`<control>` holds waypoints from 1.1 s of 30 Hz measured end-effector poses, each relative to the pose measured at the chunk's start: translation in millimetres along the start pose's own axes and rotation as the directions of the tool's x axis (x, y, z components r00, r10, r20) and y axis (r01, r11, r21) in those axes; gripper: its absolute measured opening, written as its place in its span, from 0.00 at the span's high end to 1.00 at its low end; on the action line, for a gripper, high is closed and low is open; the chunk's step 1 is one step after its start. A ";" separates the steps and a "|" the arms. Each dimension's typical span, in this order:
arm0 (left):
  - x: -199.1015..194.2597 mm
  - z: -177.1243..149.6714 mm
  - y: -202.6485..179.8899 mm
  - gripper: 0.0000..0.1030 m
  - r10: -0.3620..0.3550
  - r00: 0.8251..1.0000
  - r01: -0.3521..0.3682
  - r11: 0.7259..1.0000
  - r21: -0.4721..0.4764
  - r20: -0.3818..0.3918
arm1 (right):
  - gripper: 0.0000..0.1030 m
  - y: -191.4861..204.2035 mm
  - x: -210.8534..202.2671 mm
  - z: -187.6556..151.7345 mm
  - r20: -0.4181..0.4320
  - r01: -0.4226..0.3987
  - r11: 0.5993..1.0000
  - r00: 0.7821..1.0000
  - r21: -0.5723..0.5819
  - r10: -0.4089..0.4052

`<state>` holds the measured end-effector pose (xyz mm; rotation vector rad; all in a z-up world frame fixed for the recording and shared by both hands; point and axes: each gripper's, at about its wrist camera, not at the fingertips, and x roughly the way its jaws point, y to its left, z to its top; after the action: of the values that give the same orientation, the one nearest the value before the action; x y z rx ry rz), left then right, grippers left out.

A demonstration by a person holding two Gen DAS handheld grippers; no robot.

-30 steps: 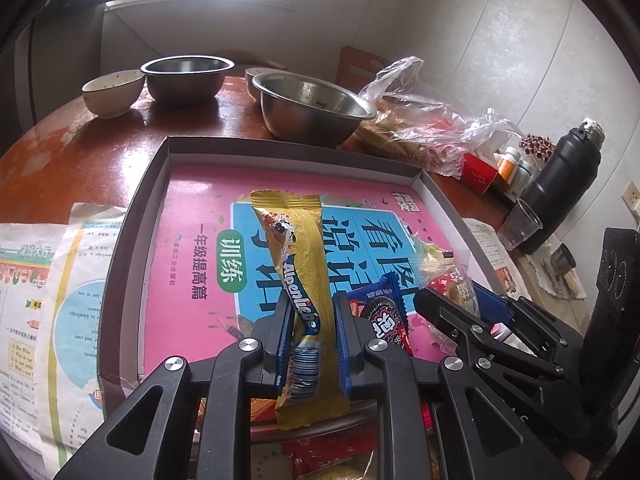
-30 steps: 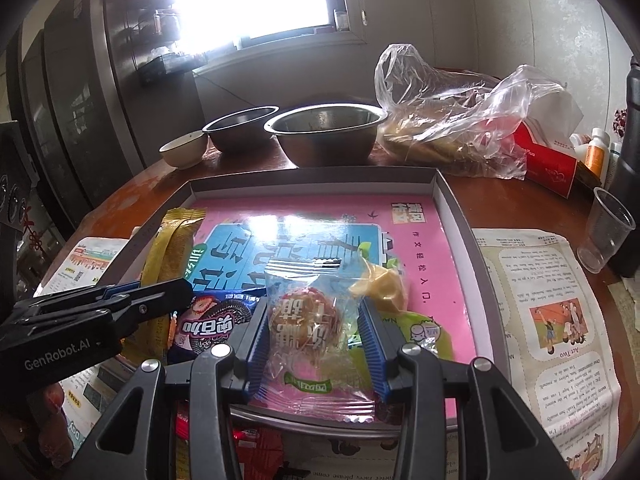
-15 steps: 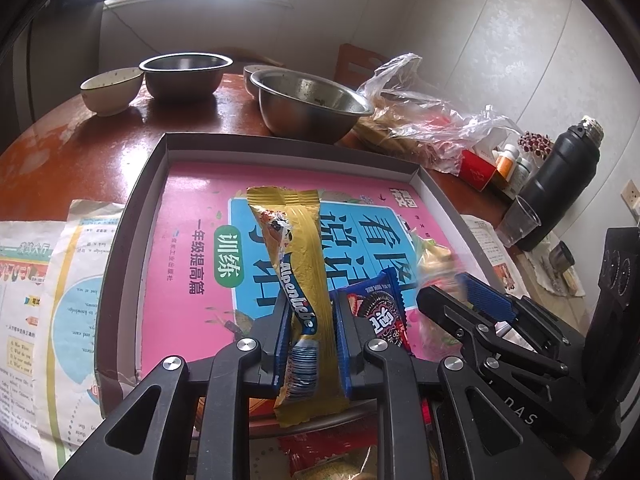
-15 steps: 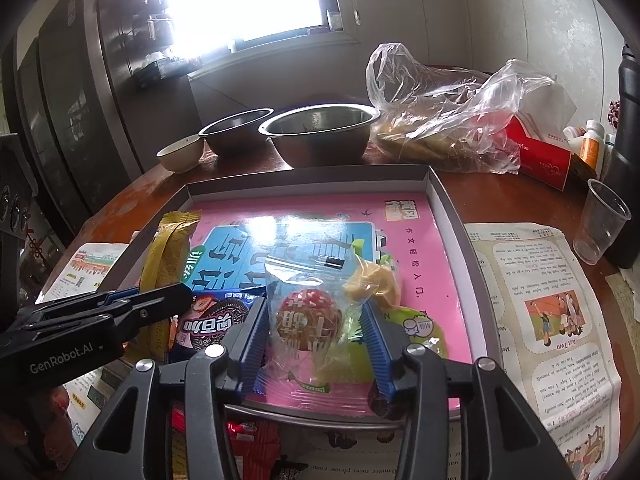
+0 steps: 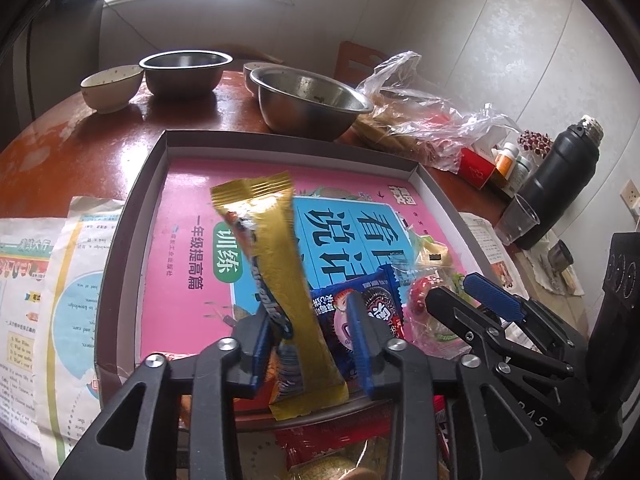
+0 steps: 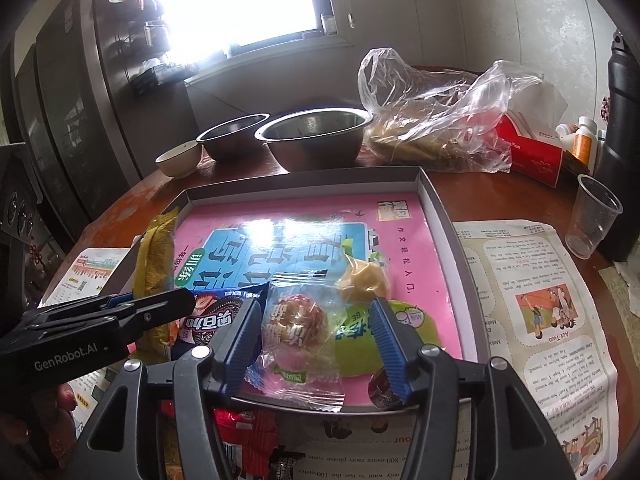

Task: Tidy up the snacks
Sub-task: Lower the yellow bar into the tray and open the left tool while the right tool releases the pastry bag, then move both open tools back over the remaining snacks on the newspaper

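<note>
Each camera is sitting on the back of a hand-held gripper and looking forward and down along its two fingers, very close to the near edge of the grey tray (image 5: 136, 216). The left one is looking from the left side, the right one from the right. Both are seeing the same tray (image 6: 440, 224), the steel bowls (image 5: 308, 100) (image 6: 316, 136) behind it, and each other's gripper.

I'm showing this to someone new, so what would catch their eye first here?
Probably the pink book lining the grey tray at table centre. Next, the gold packet standing tilted between the left tongs, whose jaws have just been opening, with the right tongs opening around a clear-wrapped sweet at the tray's near edge. Behind, two steel bowls gleam.
</note>
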<state>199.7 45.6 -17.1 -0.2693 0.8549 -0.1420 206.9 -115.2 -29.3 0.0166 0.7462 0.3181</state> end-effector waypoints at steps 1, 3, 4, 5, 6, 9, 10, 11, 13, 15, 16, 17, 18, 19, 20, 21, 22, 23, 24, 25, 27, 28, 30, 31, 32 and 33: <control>-0.4 0.0 0.1 0.62 0.001 1.000 -0.001 1.000 0.000 0.000 | 0.45 -0.4 -0.1 0.3 0.000 -0.001 1.000 1.000 0.001 0.001; -0.9 -0.4 0.5 0.61 0.002 1.000 -0.002 1.000 -0.003 -0.001 | 0.45 -0.8 -0.9 0.1 0.000 0.000 1.000 1.000 0.002 0.000; -1.1 -0.5 0.7 0.60 0.004 1.000 -0.004 1.000 -0.003 0.000 | 0.45 -1.2 -1.1 0.2 0.000 0.000 1.000 1.000 0.003 0.000; -1.2 -0.5 0.7 0.58 0.007 1.000 -0.007 1.000 -0.003 -0.001 | 0.45 -1.3 -1.7 0.1 0.000 0.000 1.000 1.000 0.004 0.000; -1.7 -0.7 0.9 0.56 0.007 1.000 -0.007 1.000 -0.004 -0.001 | 0.44 -1.5 -2.1 0.1 0.001 0.001 1.000 1.000 0.004 -0.001; -3.2 -1.5 1.6 0.52 0.012 1.000 -0.012 1.000 -0.003 0.000 | 0.42 -1.9 -3.1 0.1 0.002 0.001 1.000 1.000 0.007 -0.001; -3.4 -1.6 1.7 0.52 0.014 1.000 -0.014 1.000 -0.003 0.000 | 0.42 -1.8 -3.9 -0.1 0.003 0.001 1.000 1.000 0.008 -0.001; -3.7 -1.8 1.7 0.51 0.015 1.000 -0.015 1.000 -0.003 -0.001 | 0.41 -1.9 -4.5 -0.2 0.005 0.001 1.000 1.000 0.009 -0.001; -3.9 -1.5 1.4 0.50 0.017 1.000 -0.017 1.000 -0.003 -0.001 | 0.41 -2.4 -5.6 -0.5 0.007 0.001 1.000 1.000 0.011 -0.001; -4.6 -1.5 1.3 0.48 0.016 1.000 -0.016 1.000 -0.003 -0.001 | 0.41 -3.2 -6.7 -0.8 0.009 0.003 1.000 1.000 0.013 -0.003; -5.2 -1.6 1.1 0.46 0.017 1.000 -0.017 1.000 -0.002 0.001 | 0.41 -3.6 -7.3 -0.8 0.010 0.003 1.000 1.000 0.014 -0.003; -6.0 -1.7 0.9 0.44 0.019 1.000 -0.019 1.000 -0.001 0.003 | 0.41 -3.7 -7.9 -0.8 0.011 0.003 1.000 1.000 0.014 -0.003; -6.6 -1.8 0.8 0.44 0.021 1.000 -0.021 1.000 0.000 0.005 | 0.41 -3.7 -8.9 -0.9 0.014 0.004 1.000 1.000 0.014 -0.005; -7.0 -1.9 0.8 0.43 0.023 1.000 -0.023 1.000 0.000 0.006 | 0.40 -3.8 -10.1 -1.3 0.017 0.005 1.000 1.000 0.014 -0.005; -7.5 -1.9 0.8 0.43 0.025 1.000 -0.025 1.000 0.000 0.006 | 0.40 -3.9 -11.0 -1.4 0.019 0.005 1.000 1.000 0.014 -0.005; -7.5 -1.6 0.5 0.42 0.027 1.000 -0.027 1.000 0.000 0.006 | 0.39 -4.2 -11.6 -1.3 0.022 0.005 1.000 1.000 0.015 -0.005; -7.9 -1.5 0.2 0.41 0.029 1.000 -0.029 1.000 -0.001 0.007 | 0.39 -4.2 -12.7 -1.4 0.026 0.005 1.000 1.000 0.015 -0.006; -9.0 -1.5 0.1 0.39 0.031 0.999 -0.031 1.000 -0.001 0.009 | 0.38 -4.0 -13.6 -1.4 0.027 0.006 1.000 1.000 0.015 -0.007; -10.2 -1.5 0.2 0.38 0.032 0.999 -0.032 0.999 -0.002 0.012 | 0.38 -4.3 -14.7 -1.4 0.030 0.006 1.000 1.000 0.017 -0.007; -11.4 -1.5 0.4 0.37 0.034 0.999 -0.034 0.999 -0.003 0.015 | 0.37 -4.2 -15.8 -1.4 0.033 0.006 1.000 0.999 0.018 -0.006; -14.9 -1.0 1.2 0.37 0.038 0.999 -0.038 0.999 -0.007 0.025 | 0.37 -4.2 -17.1 -1.3 0.037 0.007 1.000 0.999 0.020 -0.008; -16.1 -0.6 1.8 0.37 0.037 0.999 -0.037 0.999 -0.008 0.027 | 0.37 -4.5 -17.9 -1.4 0.038 0.007 1.000 0.999 0.022 -0.008; -19.3 -0.1 3.2 0.36 0.041 0.999 -0.040 0.999 -0.012 0.033 | 0.37 -5.3 -19.1 -1.4 0.041 0.008 1.000 0.999 0.025 -0.009; -21.1 0.1 3.9 0.36 0.046 0.998 -0.046 0.999 -0.015 0.036 | 0.37 -5.9 -19.9 -1.2 0.043 0.010 1.000 0.999 0.025 -0.011; -22.9 0.5 4.6 0.36 0.051 0.998 -0.050 0.999 -0.018 0.039 | 0.37 -6.5 -20.4 -1.1 0.045 0.011 1.000 0.999 0.027 -0.012; -24.6 0.8 5.3 0.36 0.052 0.998 -0.051 0.998 -0.020 0.042 | 0.37 -6.9 -21.4 -1.0 0.047 0.012 1.000 0.999 0.028 -0.014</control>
<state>184.4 56.5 -0.3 -0.2669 0.8210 -0.0796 193.4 -128.1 -16.7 0.0458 0.7034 0.2940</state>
